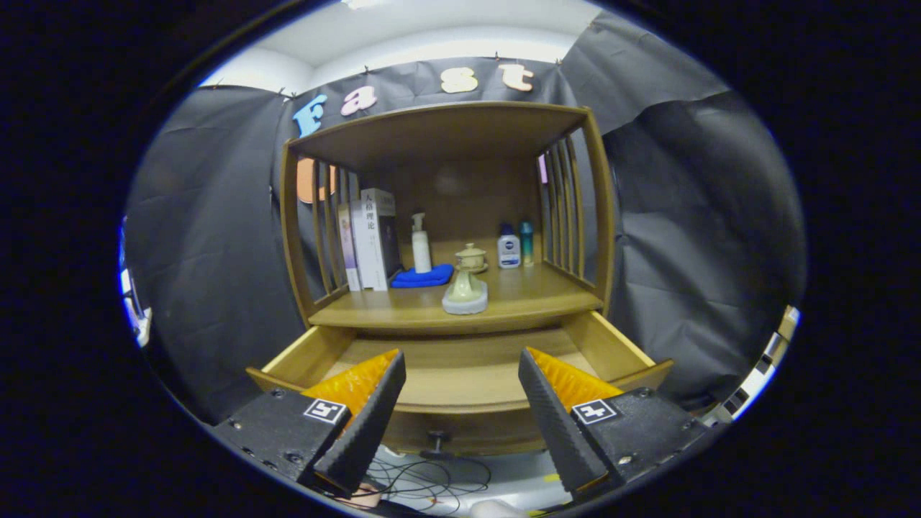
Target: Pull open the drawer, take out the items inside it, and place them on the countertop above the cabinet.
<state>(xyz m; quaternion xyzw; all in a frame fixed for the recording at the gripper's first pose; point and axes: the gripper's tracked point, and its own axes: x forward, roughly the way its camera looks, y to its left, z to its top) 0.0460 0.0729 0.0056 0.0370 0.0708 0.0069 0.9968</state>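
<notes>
The wooden drawer (611, 345) stands pulled open under the cabinet's countertop (532, 291), and its visible wooden floor looks bare. Its small dark knob (436, 437) hangs on the front panel between my fingers. My gripper (460, 370) is open, held in front of and slightly above the drawer's front edge, with nothing between its orange-backed black fingers (374, 410). On the countertop, near its front edge, rests a pale green and white item (465, 293). Behind it stands a small lidded cup (470, 257).
The countertop also holds upright books (370, 241) at the left, a white pump bottle (420, 244) on a blue cloth (423, 276), and two small bottles (516, 244) at the right back. Slatted wooden sides flank the shelf. Thin cables (424, 478) lie on the floor below.
</notes>
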